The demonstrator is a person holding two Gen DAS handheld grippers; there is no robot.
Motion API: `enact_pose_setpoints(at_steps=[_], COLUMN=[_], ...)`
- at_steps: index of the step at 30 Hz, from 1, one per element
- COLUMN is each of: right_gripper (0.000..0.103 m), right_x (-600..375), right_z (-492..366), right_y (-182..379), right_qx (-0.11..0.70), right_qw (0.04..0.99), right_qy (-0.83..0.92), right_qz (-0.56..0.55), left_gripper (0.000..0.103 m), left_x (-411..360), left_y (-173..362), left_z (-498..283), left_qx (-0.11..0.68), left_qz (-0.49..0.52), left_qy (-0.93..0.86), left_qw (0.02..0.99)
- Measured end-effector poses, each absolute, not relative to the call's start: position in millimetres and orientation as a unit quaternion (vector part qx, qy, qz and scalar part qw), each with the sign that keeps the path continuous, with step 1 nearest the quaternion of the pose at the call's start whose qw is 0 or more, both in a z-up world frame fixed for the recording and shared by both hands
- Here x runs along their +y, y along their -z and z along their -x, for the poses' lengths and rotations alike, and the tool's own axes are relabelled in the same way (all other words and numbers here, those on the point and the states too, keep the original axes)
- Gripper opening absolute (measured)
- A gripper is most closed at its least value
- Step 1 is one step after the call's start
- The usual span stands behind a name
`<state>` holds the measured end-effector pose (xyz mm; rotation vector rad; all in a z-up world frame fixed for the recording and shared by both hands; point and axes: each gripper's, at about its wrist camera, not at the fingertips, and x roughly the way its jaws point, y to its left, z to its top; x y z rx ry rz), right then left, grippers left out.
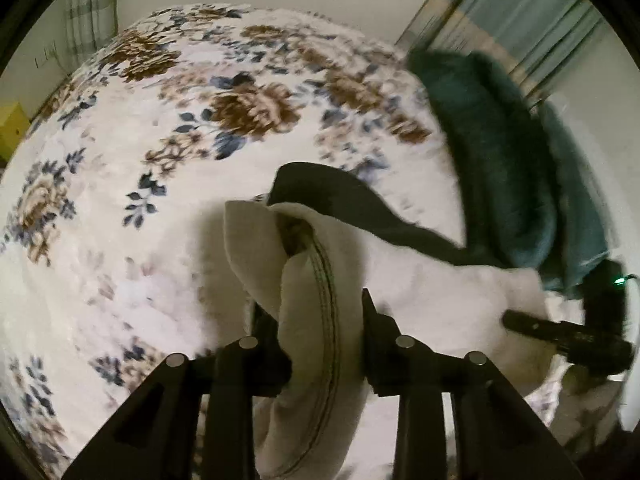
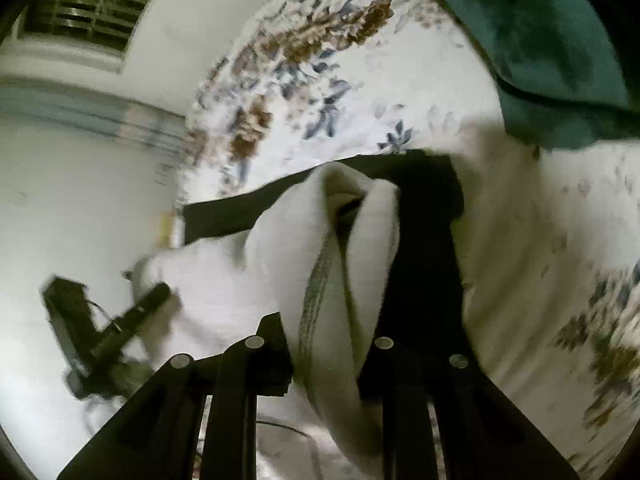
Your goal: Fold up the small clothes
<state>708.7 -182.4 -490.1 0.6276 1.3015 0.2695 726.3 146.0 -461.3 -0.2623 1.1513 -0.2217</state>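
Observation:
A small white garment with a stitched hem and a black part hangs stretched between my two grippers above a floral bed cover. My left gripper is shut on one bunched corner of it. My right gripper is shut on the other corner, with the black part behind. The right gripper shows in the left wrist view at the right, and the left gripper shows in the right wrist view at the left. Both views are blurred.
A dark teal cloth lies on the bed at the right, also in the right wrist view at the top. A wall with a vent and a curtain stand beyond the bed.

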Motion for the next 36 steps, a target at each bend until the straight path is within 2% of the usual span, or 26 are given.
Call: enact_pose_setpoints(at_steps=[3,4,5,6,7,8,10,12,17,22,36], right_gripper=[0.038,0.050,0.054,0.062,0.072,0.077,0.097,0.103,0.103,0.103,0.103], right_x=[-177.7,-174.9,-173.7,-171.7,-168.5,-166.8,-163.2,-159.5,-153.9,-153.8,-154.6], right_z=[-709.4,-709.3,-705.9,-702.7,-700.5,-696.1,-685.0,-670.4,-618.3,-563.8,-376.6], right_y=[490.7,486.9,482.5,478.9,473.7,467.7,456.1,446.0,412.5,366.1,168.4], right_qx=[0.605,0.607,0.609,0.610,0.611,0.607,0.599,0.595,0.571,0.552,0.460], right_qw=[0.752,0.759,0.766,0.770,0.776,0.782,0.794,0.801,0.819,0.831,0.884], right_qy=[-0.097,-0.081,-0.068,-0.060,-0.047,-0.036,-0.017,0.003,0.056,0.069,0.083], right_qz=[-0.245,-0.219,-0.196,-0.177,-0.153,-0.136,-0.101,-0.071,-0.013,-0.004,0.014], left_gripper=[0.051,0.064,0.076,0.081,0.093,0.102,0.103,0.103,0.103,0.103,0.103], left_x=[150.6,152.0,153.5,153.6,153.3,153.2,153.2,148.5,134.8,116.7,78.4], left_y=[458.6,455.3,452.3,448.1,445.3,442.8,439.9,434.7,417.5,382.5,234.3], left_z=[-727.3,-724.7,-724.0,-719.1,-717.5,-714.3,-710.5,-699.8,-662.3,-612.6,-450.9], left_qx=[0.530,0.523,0.517,0.511,0.510,0.510,0.507,0.503,0.497,0.486,0.419], left_qz=[0.115,0.112,0.109,0.099,0.092,0.085,0.074,0.054,0.030,0.019,-0.006], left_qy=[0.077,0.065,0.056,0.042,0.032,0.021,0.002,-0.022,-0.044,-0.048,-0.019], left_qw=[0.837,0.843,0.847,0.853,0.855,0.856,0.859,0.862,0.866,0.872,0.908])
